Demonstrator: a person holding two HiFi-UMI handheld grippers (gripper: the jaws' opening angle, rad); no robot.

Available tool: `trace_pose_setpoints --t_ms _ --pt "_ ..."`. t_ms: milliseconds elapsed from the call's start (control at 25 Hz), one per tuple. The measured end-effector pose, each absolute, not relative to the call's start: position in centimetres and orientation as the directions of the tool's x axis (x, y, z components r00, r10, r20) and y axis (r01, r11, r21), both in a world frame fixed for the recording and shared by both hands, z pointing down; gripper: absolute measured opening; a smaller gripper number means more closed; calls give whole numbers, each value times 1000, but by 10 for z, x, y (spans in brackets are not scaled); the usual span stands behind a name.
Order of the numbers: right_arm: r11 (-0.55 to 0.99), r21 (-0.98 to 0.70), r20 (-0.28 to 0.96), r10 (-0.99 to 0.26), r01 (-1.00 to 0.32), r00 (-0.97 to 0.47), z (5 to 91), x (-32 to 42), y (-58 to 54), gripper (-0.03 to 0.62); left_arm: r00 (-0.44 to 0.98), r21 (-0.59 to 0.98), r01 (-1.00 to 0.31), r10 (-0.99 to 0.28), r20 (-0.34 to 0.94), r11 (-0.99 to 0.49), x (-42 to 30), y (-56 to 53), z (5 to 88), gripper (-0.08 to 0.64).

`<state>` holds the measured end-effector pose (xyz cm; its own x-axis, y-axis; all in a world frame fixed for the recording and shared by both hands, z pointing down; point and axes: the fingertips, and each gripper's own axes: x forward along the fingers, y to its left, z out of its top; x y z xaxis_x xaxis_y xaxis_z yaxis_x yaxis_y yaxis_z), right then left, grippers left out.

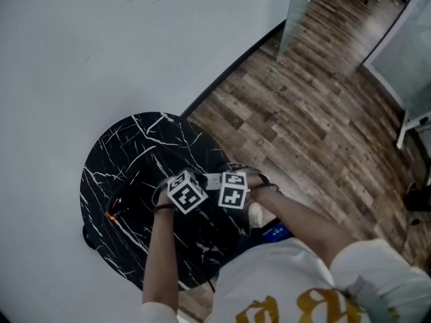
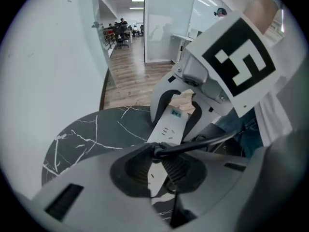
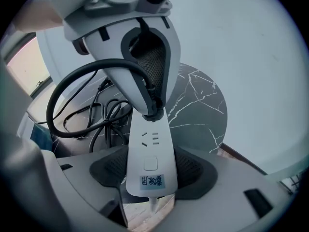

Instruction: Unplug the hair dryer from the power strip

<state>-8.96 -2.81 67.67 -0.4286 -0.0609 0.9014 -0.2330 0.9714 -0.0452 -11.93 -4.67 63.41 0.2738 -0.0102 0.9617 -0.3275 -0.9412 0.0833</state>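
A white wall and a brown wooden plank floor frame the round black marble table with white veins, over which the person leans with both arms.

The left gripper is pressed together on the small black plug, which sits in the far socket of the long white plastic power strip. The right gripper pinches the strip's opposite end, by the blue label, with its pads against the two long sides.

The strip's long axis runs straight from one gripper to the other, so they face each other along it. The left one is on the plug, and the likely pull is up and away from the strip's face while the right braces it.

Loose coils of black cable lie on the table beside the strip and could drag. A dark shape with an orange glint at the table's left may be the hair dryer, but I cannot tell.
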Motion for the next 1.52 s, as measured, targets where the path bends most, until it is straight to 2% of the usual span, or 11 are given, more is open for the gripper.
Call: trace_pose_setpoints --t_ms 120,400,680,1000,1200,1280,1520 --pt "974 -37 899 -65 -224 -433 676 -91 -29 270 273 57 -353 -45 961 -934 -122 -47 637 58" --pt "978 -28 902 -65 -207 -427 677 -90 -28 268 334 249 -353 127 934 -902 -117 -55 627 61" --pt "970 -49 910 -55 -239 -411 675 -90 -28 270 266 35 -309 -51 963 -950 -120 -46 635 57" --pt "973 -46 916 -49 -224 -398 677 -91 -28 268 349 271 -365 139 927 -891 -117 -56 625 63" --pt "969 -60 926 -37 -241 -376 675 -91 -29 269 307 84 -333 -24 951 -939 -124 -48 632 58" --pt "971 -57 924 -36 -232 -380 675 -92 -29 269 311 73 -345 -41 949 -936 -126 -50 635 58" --pt "975 -47 923 -41 -218 -382 677 -91 -30 268 365 275 -377 131 922 -885 -120 -59 624 61"
